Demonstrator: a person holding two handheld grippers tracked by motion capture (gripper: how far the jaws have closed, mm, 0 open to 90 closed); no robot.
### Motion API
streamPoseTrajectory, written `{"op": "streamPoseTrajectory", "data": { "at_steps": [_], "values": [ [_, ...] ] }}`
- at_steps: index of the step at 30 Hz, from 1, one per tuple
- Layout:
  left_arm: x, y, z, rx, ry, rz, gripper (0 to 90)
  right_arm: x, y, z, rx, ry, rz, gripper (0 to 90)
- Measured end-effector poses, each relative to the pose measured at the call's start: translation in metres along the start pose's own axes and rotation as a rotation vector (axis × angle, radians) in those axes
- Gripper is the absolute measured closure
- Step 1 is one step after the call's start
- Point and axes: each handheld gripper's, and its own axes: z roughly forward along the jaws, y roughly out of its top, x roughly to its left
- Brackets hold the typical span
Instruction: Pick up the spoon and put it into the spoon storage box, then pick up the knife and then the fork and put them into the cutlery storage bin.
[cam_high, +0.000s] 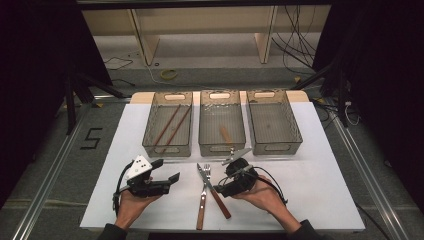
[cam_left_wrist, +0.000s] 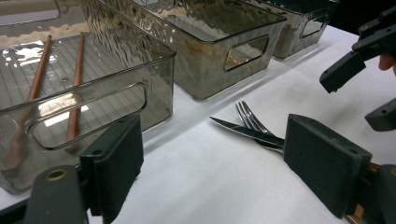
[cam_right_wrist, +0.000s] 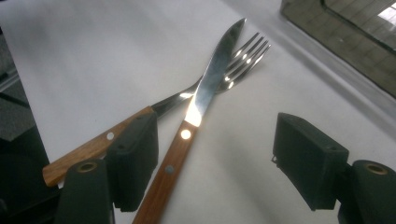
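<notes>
Knife (cam_right_wrist: 205, 93) lies crossed over fork (cam_right_wrist: 233, 70) on the white table sheet (cam_high: 310, 185), in front of the middle bin (cam_high: 222, 122), blade tips toward the bins. Right gripper (cam_right_wrist: 215, 158) just above the knife handle, jaws wide, nothing clamped. Left gripper (cam_left_wrist: 210, 172) also wide, empty, near the cutlery. Chopsticks (cam_high: 170, 125) rest in the left bin (cam_high: 150, 131).

Three clear bins (cam_high: 274, 122), two chopsticks (cam_high: 170, 125), one knife (cam_high: 216, 192), one fork (cam_high: 203, 197).
</notes>
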Motion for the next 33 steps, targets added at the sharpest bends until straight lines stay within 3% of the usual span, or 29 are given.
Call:
{"op": "streamPoseTrajectory", "data": {
  "at_steps": [19,29,31,33],
  "values": [
    [0.000,0.000,0.001,0.003,-0.004,0.007,19.3,0.020,-0.007,0.018,0.124,0.019,-0.065,35.9],
    [-0.001,0.000,0.000,0.004,-0.003,0.010,19.3,0.025,-0.009,0.025,0.163,0.022,-0.087,43.8],
    [-0.001,0.001,0.000,0.002,-0.003,0.010,19.3,0.026,-0.009,0.024,0.145,0.013,-0.095,47.2],
    [-0.001,0.000,0.000,0.006,-0.003,0.010,19.3,0.028,-0.009,0.022,0.132,0.043,-0.108,55.7]
  ]
}}
